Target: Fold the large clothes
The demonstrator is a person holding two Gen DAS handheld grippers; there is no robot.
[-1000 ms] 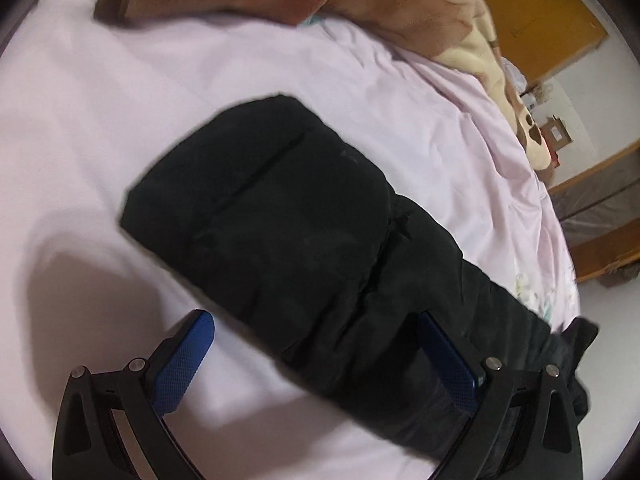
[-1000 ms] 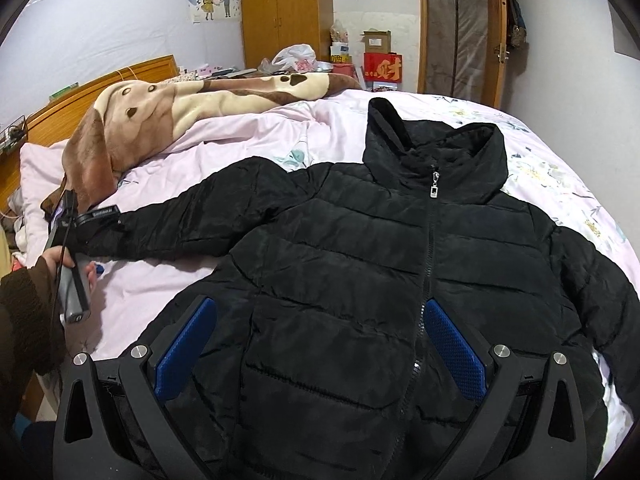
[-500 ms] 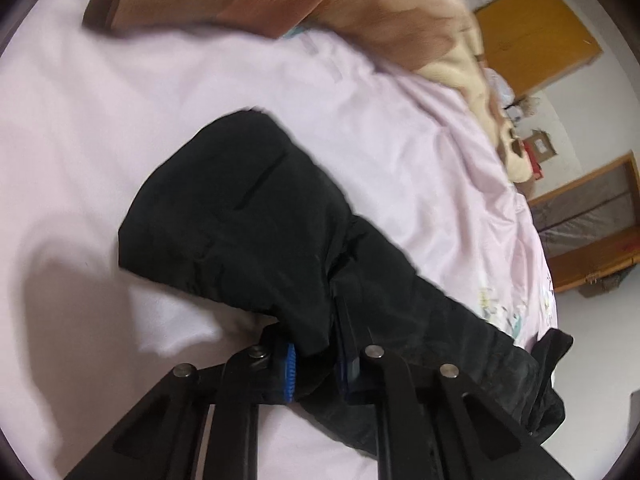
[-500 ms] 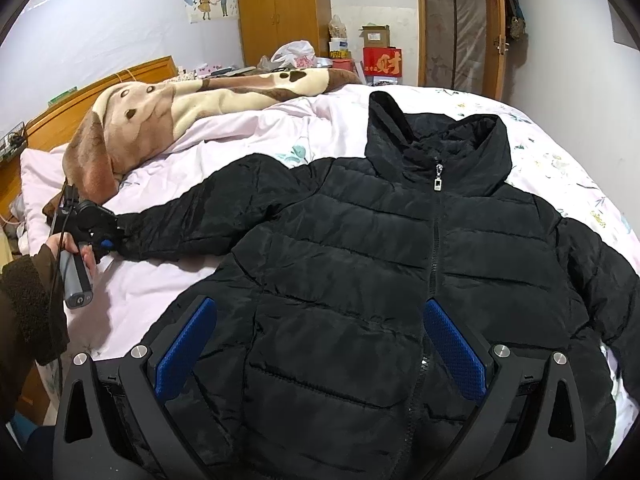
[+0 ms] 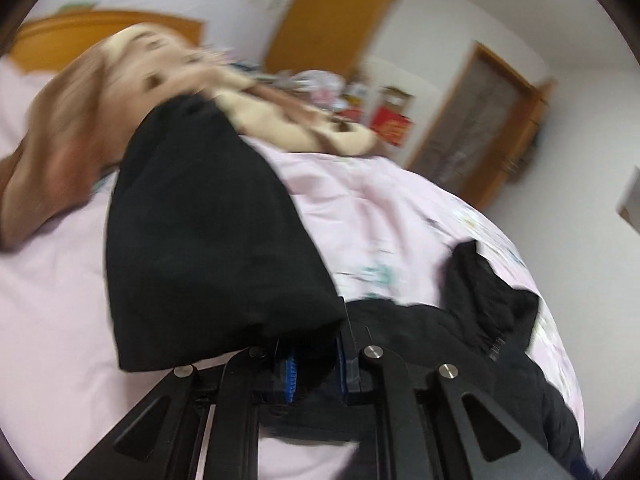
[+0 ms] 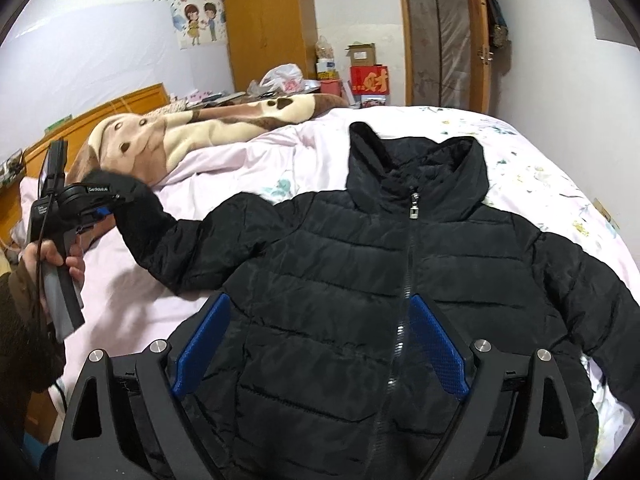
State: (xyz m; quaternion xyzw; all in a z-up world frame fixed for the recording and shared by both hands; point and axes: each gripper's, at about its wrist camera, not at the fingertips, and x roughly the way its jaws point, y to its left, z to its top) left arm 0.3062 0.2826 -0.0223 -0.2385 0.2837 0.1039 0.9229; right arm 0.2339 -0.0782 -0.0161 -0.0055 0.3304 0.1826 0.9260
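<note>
Between the blue pads of the left tool point(image 5: 314, 372) there's a pinch of black fabric — it's clamped narrow on the cuff end of the jacket's sleeve point(image 5: 208, 240), and that sleeve is hoisted up off the bed, bunched and hanging in front of the lens. The left wrist view is pretty blurry, so no detail on the fabric there. From the right wrist view you can see the same thing from the side: a hand point(image 6: 60, 260) wrapped round the grey handle, sleeve stretched from the tool back to the shoulder.

The right tool point(image 6: 320, 344) is spread wide, though its jaws have just been closing a bit. It's hovering over the lower front of the black puffer jacket point(image 6: 340, 300), pads either side of the quilted panel left of the zip; I can't tell if they touch the cloth, but they aren't squeezing anything.

The jacket itself lies face up and zipped on the pink bedsheet point(image 6: 240, 160), collar standing up toward the far end, its other sleeve draped toward the right edge of the bed.

Further out — a brown and cream fleece blanket point(image 6: 192, 132) heaped near the wooden headboard point(image 6: 120, 108), then a wooden wardrobe point(image 6: 268, 24), a red box point(image 6: 370, 80) among some clutter, and a door point(image 6: 440, 36).
</note>
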